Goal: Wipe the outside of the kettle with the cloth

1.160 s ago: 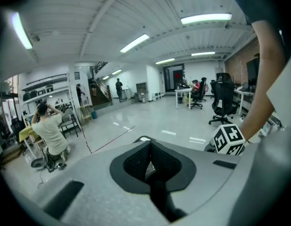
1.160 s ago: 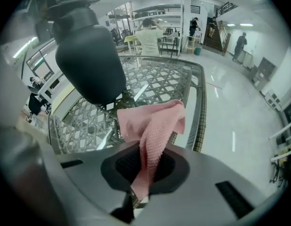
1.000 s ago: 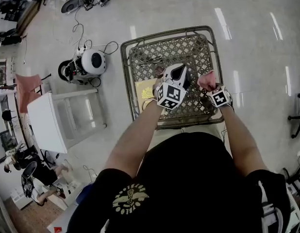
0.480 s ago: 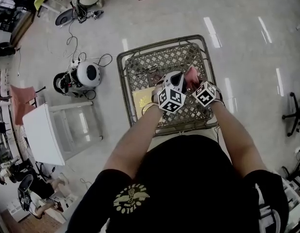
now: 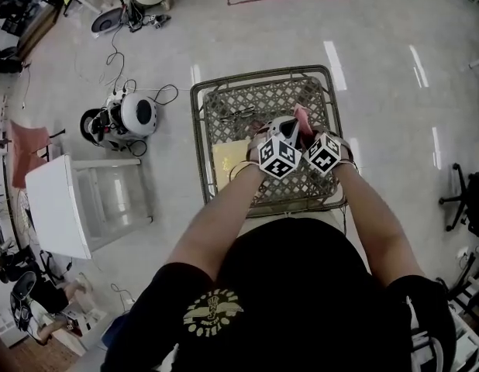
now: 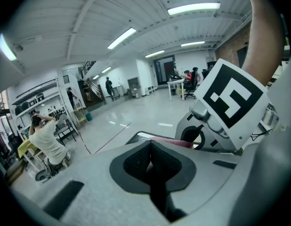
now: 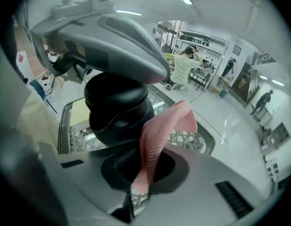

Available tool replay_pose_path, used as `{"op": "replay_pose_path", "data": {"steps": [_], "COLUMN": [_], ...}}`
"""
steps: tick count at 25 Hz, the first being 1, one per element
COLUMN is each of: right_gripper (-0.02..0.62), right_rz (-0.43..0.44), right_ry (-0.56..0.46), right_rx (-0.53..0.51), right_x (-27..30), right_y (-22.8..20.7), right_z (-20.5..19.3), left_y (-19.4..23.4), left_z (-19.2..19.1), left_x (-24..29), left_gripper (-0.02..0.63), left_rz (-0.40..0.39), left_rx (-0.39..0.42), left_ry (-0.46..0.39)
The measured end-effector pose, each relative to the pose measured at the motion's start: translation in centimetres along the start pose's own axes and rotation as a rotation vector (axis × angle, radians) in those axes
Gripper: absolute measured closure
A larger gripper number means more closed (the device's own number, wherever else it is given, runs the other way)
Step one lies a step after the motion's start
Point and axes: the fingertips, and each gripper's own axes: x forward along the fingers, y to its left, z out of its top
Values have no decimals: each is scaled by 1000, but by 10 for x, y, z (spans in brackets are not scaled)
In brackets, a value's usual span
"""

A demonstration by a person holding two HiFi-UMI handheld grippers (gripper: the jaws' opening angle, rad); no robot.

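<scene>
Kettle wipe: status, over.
Left hand-held gripper shut on kettle, held above lattice table. Right hand-held gripper shut on pink cloth, beside kettle's black body; contact unclear.

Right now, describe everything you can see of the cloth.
The cloth is pink, with a waffle-knit look. The right gripper pinches its lower end. The rest rises as a narrow strip and flops over at the top. It is in front of the kettle's dark body, above the lattice table. Whether it touches the kettle is unclear.

I get a steep top-down head view of the lattice table (image 5: 301,91), mid-frame. Gripper cameras sit tight behind their jaws: right shares that table and the kettle (image 7: 118,109), left faces the room.
</scene>
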Motion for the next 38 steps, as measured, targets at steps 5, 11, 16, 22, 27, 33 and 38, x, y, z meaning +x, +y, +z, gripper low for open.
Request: {"op": "replay_pose_path", "data": {"steps": [5, 11, 16, 22, 27, 33, 38], "right_gripper": [575, 575, 575, 575, 575, 575, 575], "right_rz": [27, 65, 94, 143, 141, 134, 141], "right_ry": [3, 14, 2, -65, -87, -77, -62], "right_rx": [-11, 0, 50, 44, 56, 107, 106], "right_x": [-10, -21, -21, -23, -17, -13, -12], "right_y": [29, 63, 88, 115, 118, 108, 103], "right_z": [-4, -6, 4, 34, 48, 26, 14], "left_y": [0, -2, -4, -5, -5, 0, 0], "left_z": [-3, 1, 1, 4, 2, 4, 2], "left_x": [0, -1, -1, -2, -2, -2, -2], "left_gripper": [601, 601, 601, 601, 601, 601, 601], "left_rz": [-3, -9, -12, -31, -49, -80, -82], "left_rx": [8, 14, 21, 11, 4, -47, -55], "left_ry": [8, -1, -1, -10, -11, -23, -15]}}
